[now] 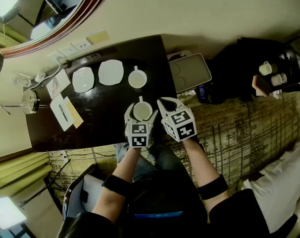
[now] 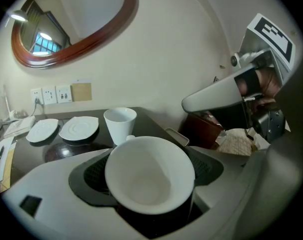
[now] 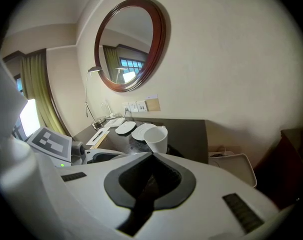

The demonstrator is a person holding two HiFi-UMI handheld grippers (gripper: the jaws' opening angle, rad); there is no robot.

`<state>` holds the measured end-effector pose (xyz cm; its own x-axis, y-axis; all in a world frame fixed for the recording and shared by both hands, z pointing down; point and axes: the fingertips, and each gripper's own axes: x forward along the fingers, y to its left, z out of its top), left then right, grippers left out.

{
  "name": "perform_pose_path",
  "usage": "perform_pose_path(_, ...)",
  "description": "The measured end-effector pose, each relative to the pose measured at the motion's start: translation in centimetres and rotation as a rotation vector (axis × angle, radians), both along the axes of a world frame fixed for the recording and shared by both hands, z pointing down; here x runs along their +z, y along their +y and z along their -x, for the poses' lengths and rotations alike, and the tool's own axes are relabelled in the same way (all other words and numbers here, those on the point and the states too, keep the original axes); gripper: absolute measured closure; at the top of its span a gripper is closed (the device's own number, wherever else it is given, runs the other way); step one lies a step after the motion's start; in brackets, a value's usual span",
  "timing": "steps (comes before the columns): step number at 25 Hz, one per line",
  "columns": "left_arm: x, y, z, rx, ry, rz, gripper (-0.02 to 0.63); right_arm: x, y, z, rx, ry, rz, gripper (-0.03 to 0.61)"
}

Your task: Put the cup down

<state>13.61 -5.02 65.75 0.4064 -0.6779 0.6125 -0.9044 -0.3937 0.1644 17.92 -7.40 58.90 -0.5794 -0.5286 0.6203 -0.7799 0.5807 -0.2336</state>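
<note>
Left gripper (image 1: 141,114) jaws grasp the white cup (image 2: 149,176) by its sides, upright, mid-frame over the dark table (image 1: 100,118), probably so it lands flat. Right gripper (image 1: 164,103) jaws clenched, empty, beside it.

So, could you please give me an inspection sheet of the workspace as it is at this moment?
Surface: dark table, its front part mostly bare.
Job's things: white cup held over the table's front part; whether it touches the top I cannot tell. A second cup and two saucers stand at the back.
Clutter: papers and a pen at the left end.
Grippers: left gripper shut on the cup; right gripper shut, empty, beside it.
Cables: one cable plugged in at the wall sockets.
Surroundings: wood-framed mirror, white tray, patterned carpet.
</note>
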Motion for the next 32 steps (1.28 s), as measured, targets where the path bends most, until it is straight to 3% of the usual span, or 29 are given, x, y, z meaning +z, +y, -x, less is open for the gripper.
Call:
perform_pose_path(12, 1.6, -0.1, -0.5, -0.023, -0.037, -0.050, 0.179, 0.6, 0.9, -1.7, -0.014, 0.002, 0.005, 0.578)
perform_pose_path(20, 2.0, 0.1, -0.3, -0.041, -0.013, -0.071, 0.176, 0.3, 1.2, -2.0, -0.029, 0.003, 0.002, 0.578)
perform_pose_path(32, 0.0, 1.0, 0.8, -0.004, -0.015, -0.070, 0.124, -0.7, 0.9, 0.0, -0.039, -0.012, -0.008, 0.578)
